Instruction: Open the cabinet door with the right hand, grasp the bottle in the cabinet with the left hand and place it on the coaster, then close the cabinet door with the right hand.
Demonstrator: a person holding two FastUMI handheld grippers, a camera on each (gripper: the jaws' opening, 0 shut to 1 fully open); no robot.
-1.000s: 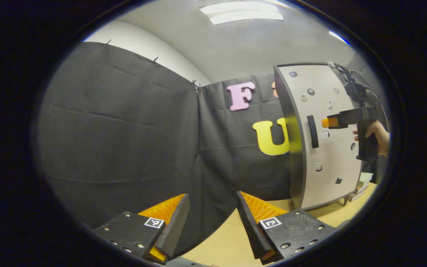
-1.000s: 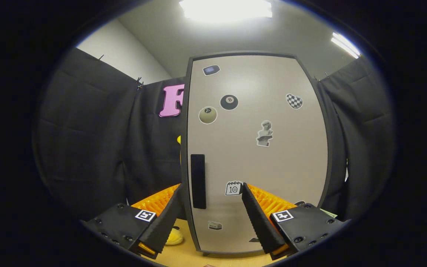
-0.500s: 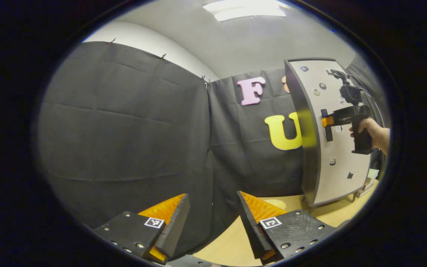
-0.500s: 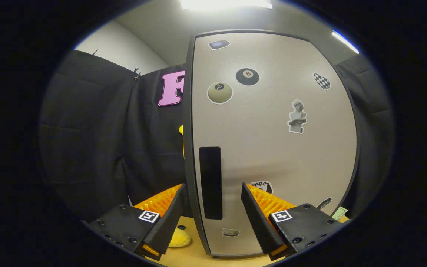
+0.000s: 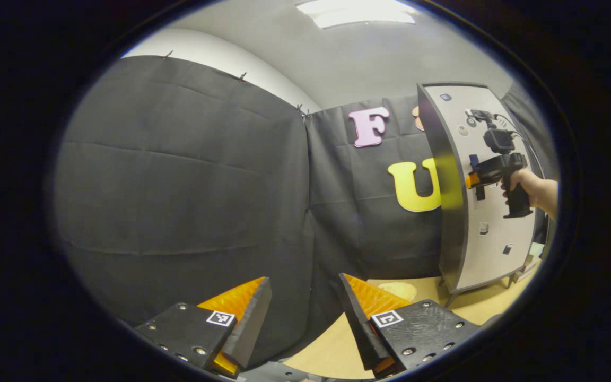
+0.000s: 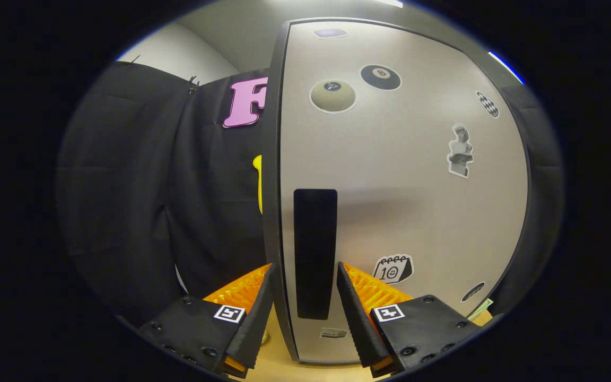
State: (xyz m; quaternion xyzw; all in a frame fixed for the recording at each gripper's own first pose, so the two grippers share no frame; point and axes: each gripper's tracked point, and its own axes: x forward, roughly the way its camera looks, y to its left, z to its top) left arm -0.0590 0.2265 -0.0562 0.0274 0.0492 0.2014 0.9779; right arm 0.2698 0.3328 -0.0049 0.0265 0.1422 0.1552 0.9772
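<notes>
My right claw gapes astride the door handle, lower centre | left claw apart over the counter, lower frame

A staged recording booth, not a real home: black cloth walls pinned up with clips below a plain white wall, a ceiling light panel overhead, and a small grey sticker-covered cabinet standing alone on a pale wooden tabletop
</notes>
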